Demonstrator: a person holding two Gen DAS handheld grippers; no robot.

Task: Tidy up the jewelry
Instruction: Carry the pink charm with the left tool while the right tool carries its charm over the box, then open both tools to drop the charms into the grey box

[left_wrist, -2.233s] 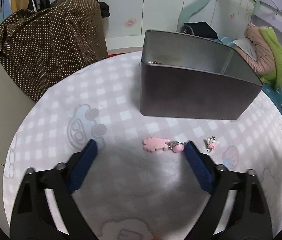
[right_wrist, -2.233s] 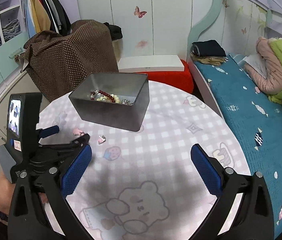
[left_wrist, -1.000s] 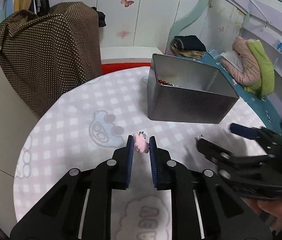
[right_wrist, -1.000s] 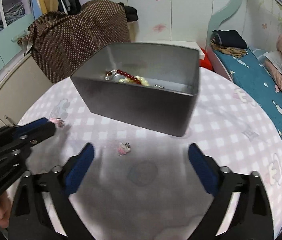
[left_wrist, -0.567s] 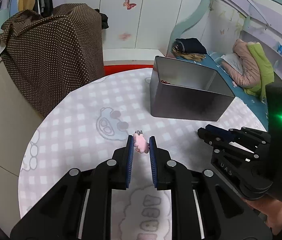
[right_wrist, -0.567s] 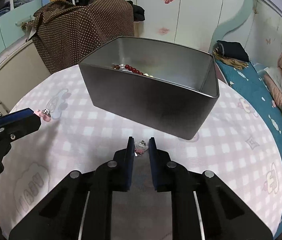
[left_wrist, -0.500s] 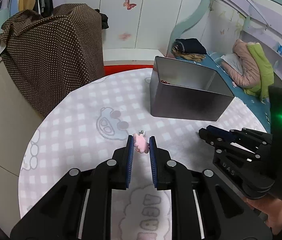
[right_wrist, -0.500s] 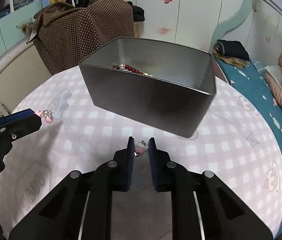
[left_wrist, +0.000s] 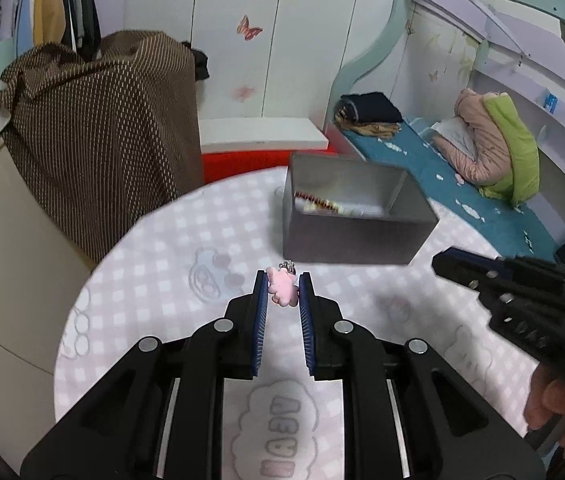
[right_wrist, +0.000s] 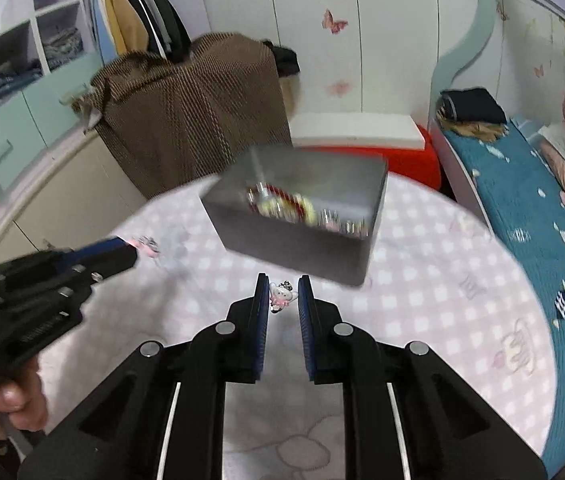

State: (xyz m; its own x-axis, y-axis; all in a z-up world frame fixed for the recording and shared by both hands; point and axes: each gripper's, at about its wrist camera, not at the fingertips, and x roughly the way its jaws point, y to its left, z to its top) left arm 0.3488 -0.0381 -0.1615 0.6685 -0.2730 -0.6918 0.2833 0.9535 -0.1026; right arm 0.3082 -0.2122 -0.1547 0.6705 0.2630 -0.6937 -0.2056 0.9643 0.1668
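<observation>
My left gripper [left_wrist: 281, 280] is shut on a pink charm [left_wrist: 282, 290] with a small metal clasp, held above the round table [left_wrist: 154, 264]. A little white-and-pink cat charm [right_wrist: 281, 296] is pinched in my right gripper [right_wrist: 282, 282], which is shut on it and also off the table. The grey metal tin [left_wrist: 346, 240] stands ahead of both grippers; beads and a red bracelet [right_wrist: 282, 200] lie inside it. In the right wrist view the left gripper [right_wrist: 130, 250] shows at the left with the pink charm at its tip. The right gripper [left_wrist: 442, 264] appears at the right of the left wrist view.
The table has a pink checked cloth with cartoon prints. Behind it stand a brown dotted cover [left_wrist: 102, 128] over furniture, a white and red bench [left_wrist: 258, 148], and a bed with a teal sheet [right_wrist: 542, 208] at the right. A person's hand [right_wrist: 6, 396] grips the left tool.
The right gripper shut on the cat charm and lifted it off the table. Both grippers have risen, and the tin now looks smaller and further off in both views.
</observation>
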